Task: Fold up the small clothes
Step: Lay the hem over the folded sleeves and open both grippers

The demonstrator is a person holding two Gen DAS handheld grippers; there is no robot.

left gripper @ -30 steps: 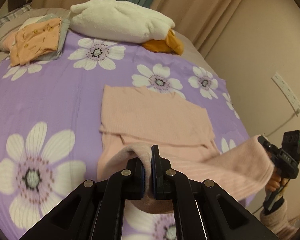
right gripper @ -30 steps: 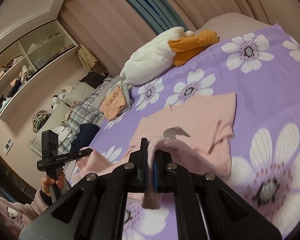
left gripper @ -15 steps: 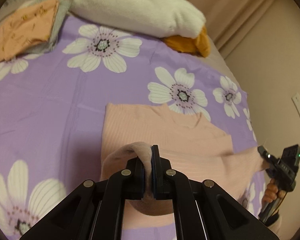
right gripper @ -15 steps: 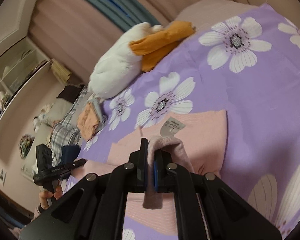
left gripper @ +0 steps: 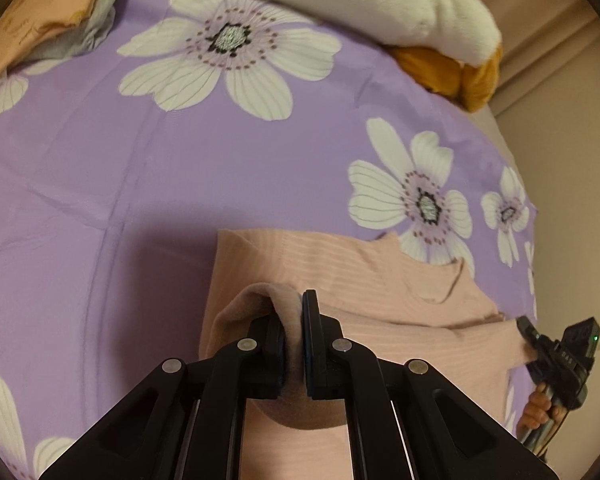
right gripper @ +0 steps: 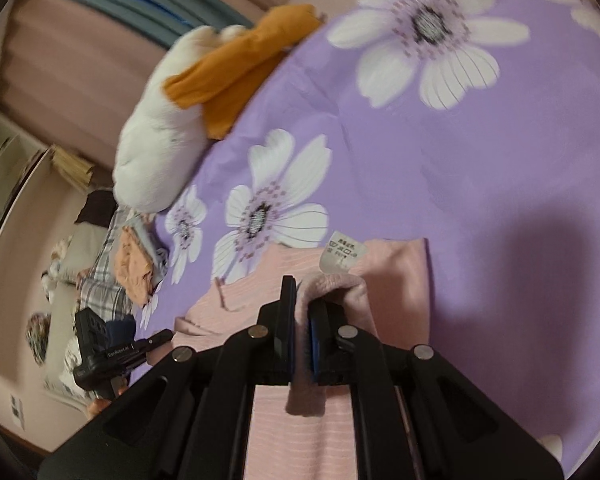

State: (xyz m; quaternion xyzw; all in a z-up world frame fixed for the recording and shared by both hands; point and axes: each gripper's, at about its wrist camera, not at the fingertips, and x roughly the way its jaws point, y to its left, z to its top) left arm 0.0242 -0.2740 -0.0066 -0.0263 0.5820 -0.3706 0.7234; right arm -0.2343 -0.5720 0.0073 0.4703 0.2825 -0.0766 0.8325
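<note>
A pink ribbed garment (left gripper: pixel 380 280) lies on the purple flowered bedsheet (left gripper: pixel 140 168), its near edge lifted and folded over toward the collar. My left gripper (left gripper: pixel 294 312) is shut on a bunched corner of that edge. The right gripper (left gripper: pixel 526 326) shows at the far right of the left wrist view, at the garment's other corner. In the right wrist view my right gripper (right gripper: pixel 300 300) has pink fabric (right gripper: pixel 392 268) between its pads, and its jaws are opening slightly. A white care label (right gripper: pixel 342 254) sticks up just beyond it. The left gripper (right gripper: pixel 166 336) shows at the left.
A white and orange plush toy (left gripper: pixel 340 0) lies at the head of the bed. A pile of folded orange and grey clothes (left gripper: pixel 40 12) sits at the back left. More clothes and a plaid cloth (right gripper: pixel 100 288) lie beyond. A wall runs along the bed's right side.
Both grippers have moved forward and down with the garment's near edge, bringing it over the body toward the collar. The plush toy and flowers now look closer.
</note>
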